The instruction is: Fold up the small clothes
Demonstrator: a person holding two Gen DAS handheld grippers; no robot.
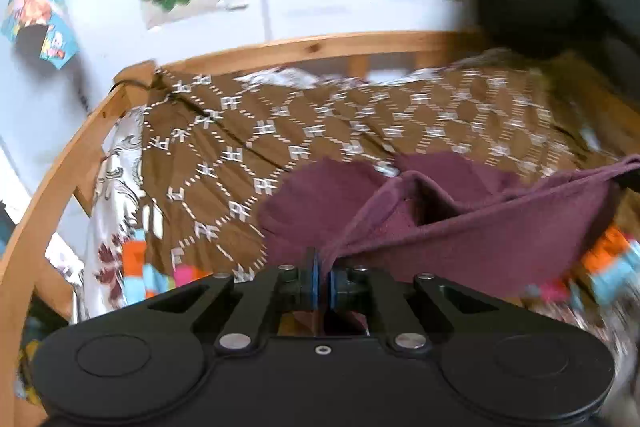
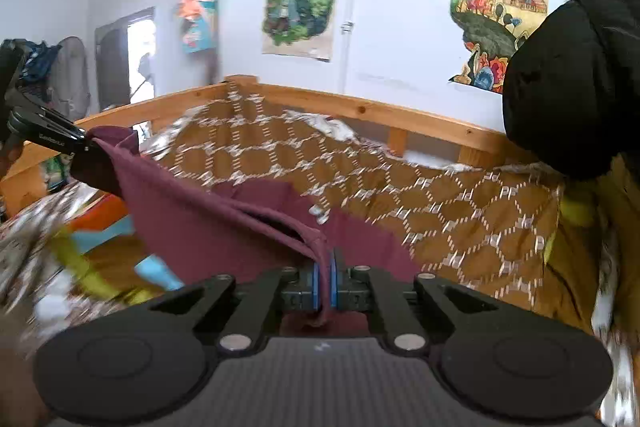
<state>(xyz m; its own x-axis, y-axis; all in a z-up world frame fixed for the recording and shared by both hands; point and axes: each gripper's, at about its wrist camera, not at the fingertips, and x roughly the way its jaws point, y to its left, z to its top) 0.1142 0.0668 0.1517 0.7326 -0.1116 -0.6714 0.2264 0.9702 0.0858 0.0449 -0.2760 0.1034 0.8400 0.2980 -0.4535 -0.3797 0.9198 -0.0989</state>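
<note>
A small maroon garment [image 1: 460, 235] hangs stretched between my two grippers above the bed. My left gripper [image 1: 322, 277] is shut on one corner of its edge. My right gripper [image 2: 325, 281] is shut on the opposite corner of the maroon garment [image 2: 200, 223]. The left gripper also shows at the far left of the right wrist view [image 2: 86, 143], pinching the cloth. The garment's lower part drapes down toward the brown patterned blanket [image 1: 320, 123].
The brown blanket [image 2: 460, 195] covers a bed with a wooden rail [image 1: 304, 47] along the wall. A black rounded object [image 2: 572, 67] hangs at the right. Colourful patterned bedding [image 1: 132, 267] lies at the near side. Posters hang on the white wall [image 2: 298, 3].
</note>
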